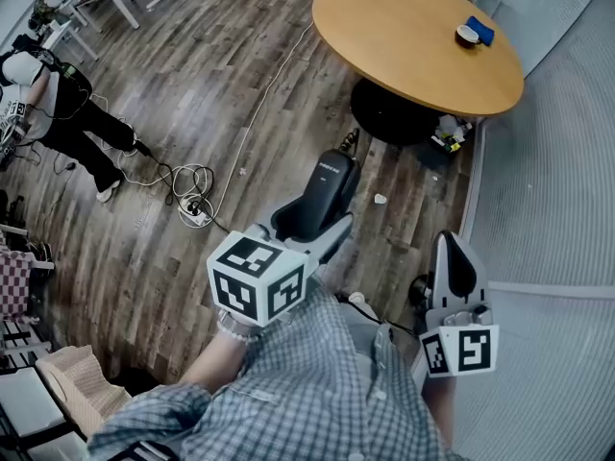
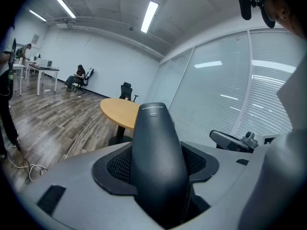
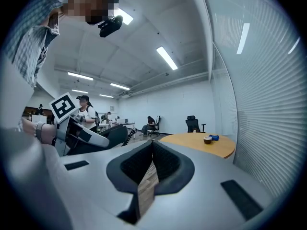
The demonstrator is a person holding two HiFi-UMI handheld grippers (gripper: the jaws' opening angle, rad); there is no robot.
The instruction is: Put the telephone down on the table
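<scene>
Telephone (image 1: 332, 182) sits clenched upright in the left claw (image 1: 315, 221), over the floor and well short of the table (image 1: 404, 36). Best to carry it past the table's near rim, then lower it onto the broad bare wood, well apart from the small cup (image 1: 468, 35) by the table's far rim. Right claw (image 1: 455, 262) is closed on nothing

1. A blue-and-white checked cotton shirt (image 1: 307, 392) covers the torso, and its sleeves have the same check.
2. A pale beaded wristband (image 1: 233, 327) circles the left wrist.
3. The left tool (image 1: 312, 221) has a light grey shell, black textured pads and a white cube with black square markers (image 1: 255, 281).
4. The right tool (image 1: 453, 243) looks the same and has its own marker cube (image 1: 459, 349).
</scene>
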